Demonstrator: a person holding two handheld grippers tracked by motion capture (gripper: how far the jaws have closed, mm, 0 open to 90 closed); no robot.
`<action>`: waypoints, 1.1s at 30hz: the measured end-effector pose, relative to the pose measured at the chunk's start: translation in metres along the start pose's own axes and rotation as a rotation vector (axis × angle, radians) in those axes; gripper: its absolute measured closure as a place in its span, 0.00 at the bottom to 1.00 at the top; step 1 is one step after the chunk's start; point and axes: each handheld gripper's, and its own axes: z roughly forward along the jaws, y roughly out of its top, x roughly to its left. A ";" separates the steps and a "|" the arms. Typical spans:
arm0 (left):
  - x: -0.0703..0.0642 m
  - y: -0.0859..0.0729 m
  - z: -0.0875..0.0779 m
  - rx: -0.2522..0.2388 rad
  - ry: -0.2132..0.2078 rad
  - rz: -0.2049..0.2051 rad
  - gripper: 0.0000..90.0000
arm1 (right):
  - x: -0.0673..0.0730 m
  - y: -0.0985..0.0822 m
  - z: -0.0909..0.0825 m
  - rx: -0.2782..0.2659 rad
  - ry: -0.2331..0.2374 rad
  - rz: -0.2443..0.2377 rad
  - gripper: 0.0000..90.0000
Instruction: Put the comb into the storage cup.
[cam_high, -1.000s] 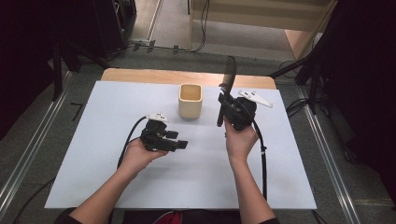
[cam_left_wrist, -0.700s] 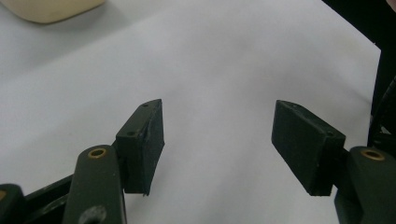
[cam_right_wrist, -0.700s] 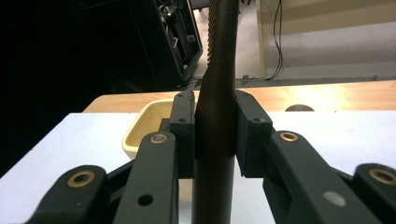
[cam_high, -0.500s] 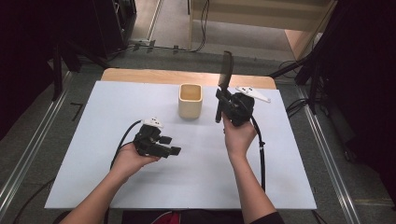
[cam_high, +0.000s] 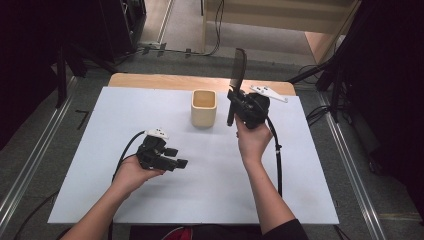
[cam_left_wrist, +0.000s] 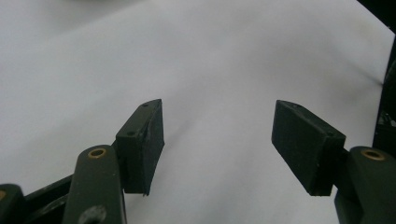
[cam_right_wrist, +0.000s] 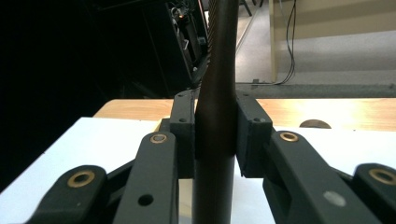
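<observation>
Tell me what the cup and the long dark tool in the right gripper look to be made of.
Cup: pale beige with a matte, even surface, probably plastic or ceramic. Dark tool: dull dark brown with a smooth rounded shaft and fine ridges near the top, likely plastic; it could be a comb.

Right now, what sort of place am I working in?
Most likely a lab recording station: a white-covered table on grey floor with metal rails, loose cables, and cabled handheld grippers, the right gripper clamping a dark comb.
</observation>
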 end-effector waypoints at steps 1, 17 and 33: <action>0.001 -0.001 -0.001 0.005 0.002 0.002 0.40 | 0.001 0.001 0.001 0.001 -0.004 -0.007 0.78; 0.005 -0.010 -0.016 -0.004 0.021 -0.022 0.37 | 0.005 0.021 0.009 -0.007 0.030 0.028 0.78; 0.011 -0.022 -0.031 -0.002 0.037 -0.040 0.37 | 0.015 0.040 0.023 -0.017 0.037 0.018 0.78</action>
